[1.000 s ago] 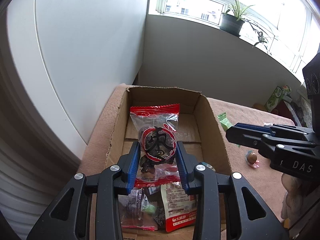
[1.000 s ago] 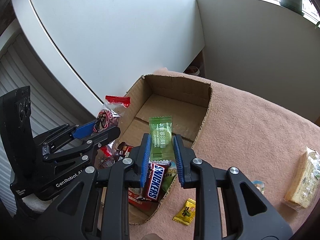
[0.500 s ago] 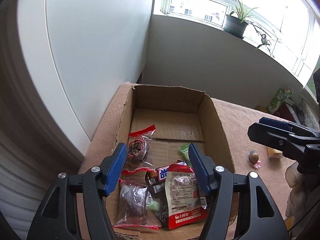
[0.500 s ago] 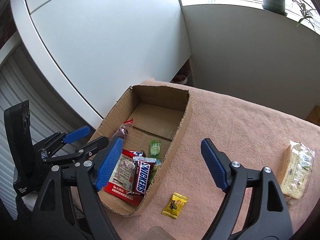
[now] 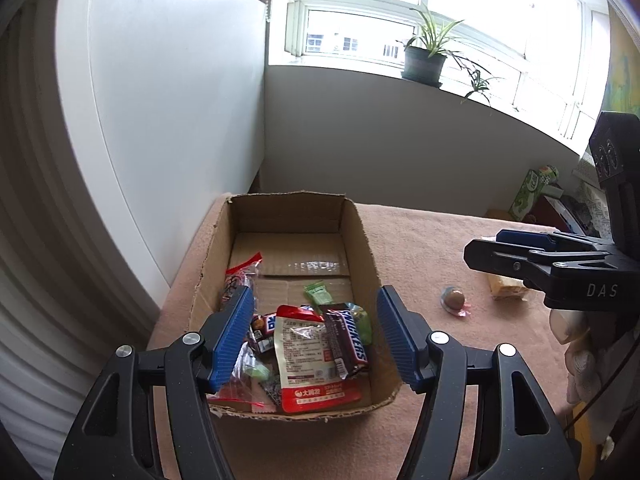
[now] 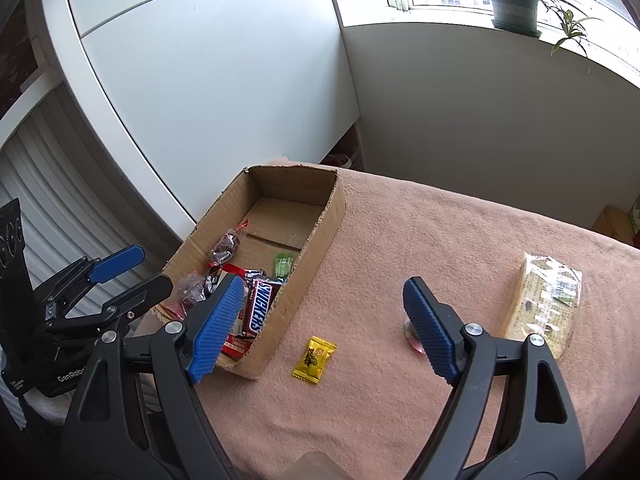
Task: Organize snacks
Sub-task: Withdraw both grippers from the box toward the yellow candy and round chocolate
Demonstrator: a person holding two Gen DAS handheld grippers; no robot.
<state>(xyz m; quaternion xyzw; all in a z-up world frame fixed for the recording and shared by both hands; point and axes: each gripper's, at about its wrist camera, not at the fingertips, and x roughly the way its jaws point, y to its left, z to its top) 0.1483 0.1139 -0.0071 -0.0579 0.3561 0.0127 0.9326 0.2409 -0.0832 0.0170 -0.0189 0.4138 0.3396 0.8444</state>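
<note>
A cardboard box [image 5: 366, 248] [image 6: 320, 240] stands on the pink cloth and holds several snacks: a Snickers bar [image 5: 352, 340] [image 6: 260, 310], a red-and-white pouch [image 5: 312, 360], a green packet [image 5: 318, 294] [image 6: 283, 265] and a red-edged clear packet [image 5: 240, 276] [image 6: 226, 246]. My left gripper [image 5: 316, 338] is open and empty above the box's near end. My right gripper [image 6: 326, 322] is open and empty above the cloth, right of the box. A yellow candy [image 6: 314, 359] lies between its fingers.
A wrapped round candy [image 5: 454, 300] [image 6: 412, 334] and a clear-wrapped pale cake [image 6: 544, 300] [image 5: 506, 286] lie on the cloth to the right. A white cabinet [image 5: 160, 120] stands left of the box. A potted plant [image 5: 424, 60] sits on the windowsill.
Both grippers opened and dropped their packets into the box: the left the red-edged clear packet, the right the green one. Both have since pulled back and up.
</note>
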